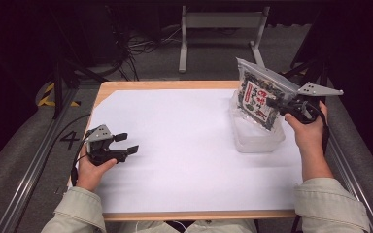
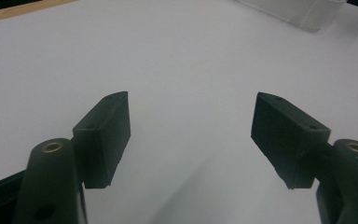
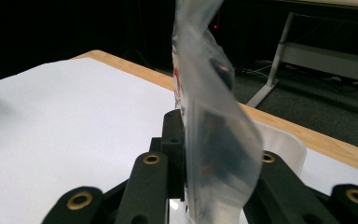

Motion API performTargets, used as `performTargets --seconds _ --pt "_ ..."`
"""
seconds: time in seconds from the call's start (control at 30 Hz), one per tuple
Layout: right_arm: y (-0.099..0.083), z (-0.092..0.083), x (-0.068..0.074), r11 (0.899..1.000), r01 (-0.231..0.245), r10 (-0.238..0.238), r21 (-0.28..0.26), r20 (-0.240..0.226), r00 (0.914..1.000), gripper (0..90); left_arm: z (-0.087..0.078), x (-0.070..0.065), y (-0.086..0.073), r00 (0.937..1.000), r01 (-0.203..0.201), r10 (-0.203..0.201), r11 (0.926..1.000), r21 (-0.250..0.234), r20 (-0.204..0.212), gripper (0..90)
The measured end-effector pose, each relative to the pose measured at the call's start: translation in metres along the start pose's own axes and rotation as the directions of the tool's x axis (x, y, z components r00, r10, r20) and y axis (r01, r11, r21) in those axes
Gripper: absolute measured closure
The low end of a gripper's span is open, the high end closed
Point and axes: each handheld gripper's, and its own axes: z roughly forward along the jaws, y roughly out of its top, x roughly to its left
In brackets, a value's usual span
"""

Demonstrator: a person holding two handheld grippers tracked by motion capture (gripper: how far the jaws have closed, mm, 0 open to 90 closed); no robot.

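While the bag is clamped by the right gripper above the tub, the left gripper is held wide apart, empty.

Lab: floor cables, rails

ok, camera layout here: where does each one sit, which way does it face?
High view: above the person's side, looking forward and down on the table; both forearms, left tongs open, right tongs shut on the snack bag over the clear container.
Left gripper view: on the left tongs, looking low across the white sheet; two black jaws apart.
Right gripper view: on the right tongs, facing the table's far edge; jaws clamp the bag.
Shared: the bag, high and right gripper views; the container corner, high and left gripper views.
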Motion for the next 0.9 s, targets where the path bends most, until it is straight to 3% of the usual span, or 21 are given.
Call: performTargets --seconds 0.47,0.8,0.9 --pt "-0.017 0.013 0.000 1.000 -0.012 0.012 0.009 -0.004 0.9999 75.9 0.000 0.000 0.000 1.0000 -0.005 0.005 1.0000 0.003 -0.005 29.3" --pt "-0.027 0.011 -0.002 0.997 -0.072 0.072 0.001 -0.004 0.9974 75.9 0.000 -0.001 0.000 1.0000 -0.001 0.001 0.9999 0.013 -0.004 29.1" --pt "-0.031 0.013 -0.005 0.994 -0.109 0.109 0.008 0.000 0.9941 76.0 0.000 -0.001 0.000 1.0000 -0.002 0.002 0.9999 0.014 -0.004 29.1"
